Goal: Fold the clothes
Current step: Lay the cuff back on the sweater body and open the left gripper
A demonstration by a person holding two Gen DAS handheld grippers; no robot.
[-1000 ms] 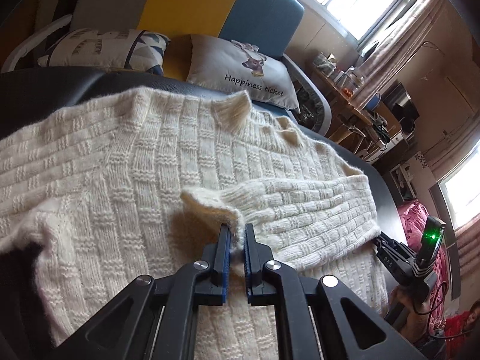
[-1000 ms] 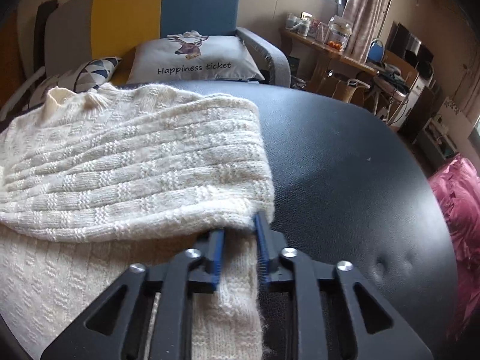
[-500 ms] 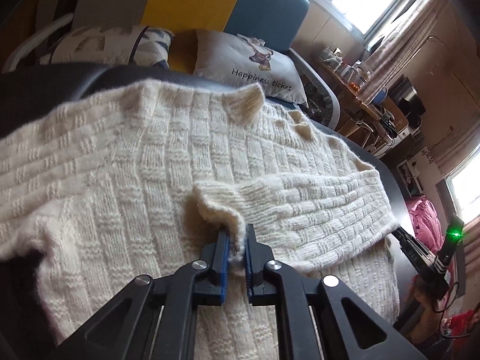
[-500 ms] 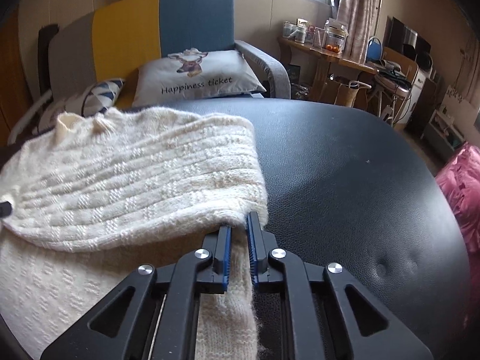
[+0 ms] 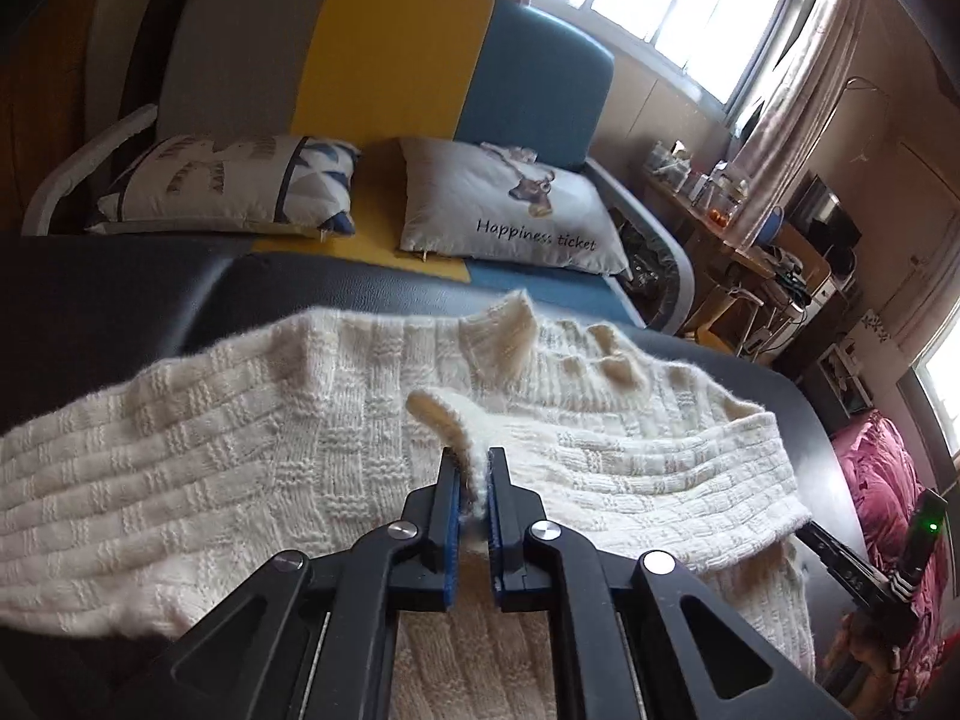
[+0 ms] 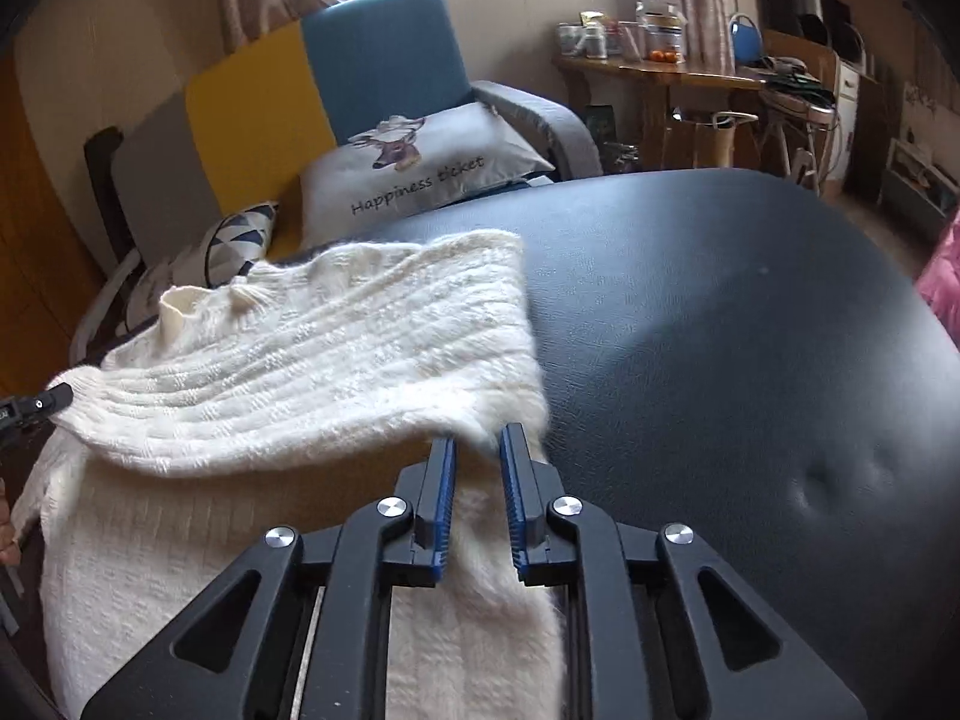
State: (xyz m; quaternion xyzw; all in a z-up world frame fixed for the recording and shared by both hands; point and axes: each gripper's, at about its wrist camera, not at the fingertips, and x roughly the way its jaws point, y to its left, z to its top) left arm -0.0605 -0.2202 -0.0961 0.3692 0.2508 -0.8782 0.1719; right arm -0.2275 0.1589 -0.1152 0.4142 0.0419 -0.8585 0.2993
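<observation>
A cream knitted sweater (image 5: 240,450) lies spread on the black padded table (image 5: 150,300), one sleeve folded across its body. My left gripper (image 5: 474,462) is shut on that sleeve's cuff (image 5: 441,414) and holds it a little above the body. In the right wrist view the sweater (image 6: 330,372) shows its folded right edge. My right gripper (image 6: 478,438) stands at that edge with its jaws opening. Fuzzy knit lies in the gap, and the pads do not press it. The right gripper (image 5: 864,564) also shows at the far right of the left wrist view.
Behind the table stands a grey, yellow and blue sofa (image 5: 390,48) with two cushions (image 5: 510,210). A wooden desk (image 6: 660,72) with jars is at the back right. Bare black table (image 6: 720,330) stretches right of the sweater. Pink cloth (image 5: 888,480) lies far right.
The left gripper has risen a little with the cuff and now looks further up at the sofa. The right jaws closed on the sweater's edge and have parted again.
</observation>
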